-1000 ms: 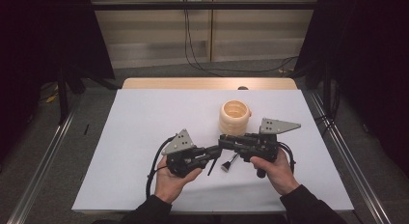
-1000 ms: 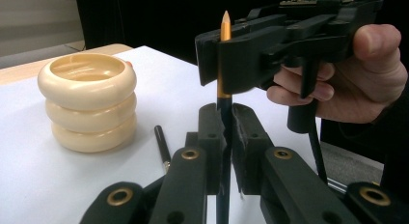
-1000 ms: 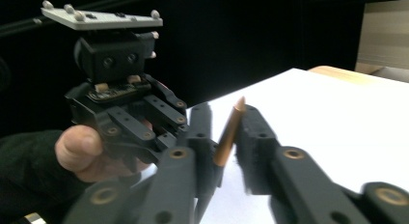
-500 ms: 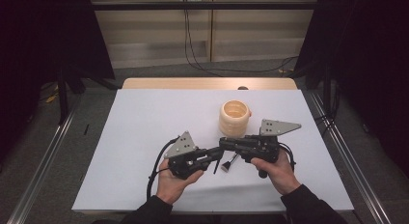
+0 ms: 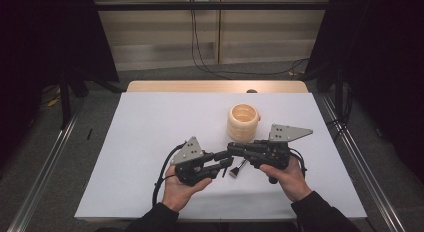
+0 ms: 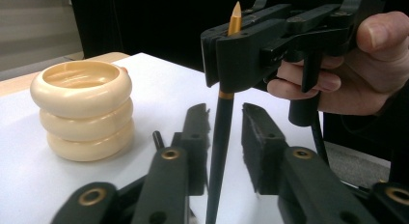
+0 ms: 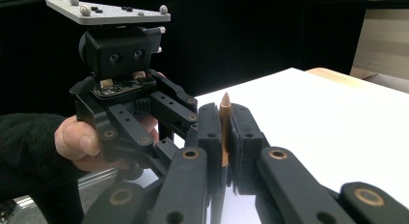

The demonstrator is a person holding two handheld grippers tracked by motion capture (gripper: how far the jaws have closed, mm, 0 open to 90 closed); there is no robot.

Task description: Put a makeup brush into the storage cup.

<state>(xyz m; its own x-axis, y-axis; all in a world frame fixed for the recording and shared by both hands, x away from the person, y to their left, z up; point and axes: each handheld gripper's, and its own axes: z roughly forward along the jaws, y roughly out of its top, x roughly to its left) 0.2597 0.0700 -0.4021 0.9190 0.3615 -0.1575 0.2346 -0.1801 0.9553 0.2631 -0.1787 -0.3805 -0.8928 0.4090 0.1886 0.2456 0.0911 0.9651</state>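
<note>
Because our right gripper [image 7: 222, 151] pinches the slim black brush with a gold-tipped handle [image 6: 219, 137] only near its pointed end, while our left gripper [image 6: 224, 137] stands parted around the shaft without touching it, we judge the brush could pivot or slip onto the white table cover [image 5: 150, 122] if the right lets go before the left closes. Nearest, the right gripper view shows jaws tight on the golden tip; the left gripper view adds the gap beside the shaft and, farther off, the cream ribbed ring-stack holder [image 6: 82, 110]; the high view shows the bristle end [image 5: 233, 174] hanging just above the cover, between both hands.
</note>
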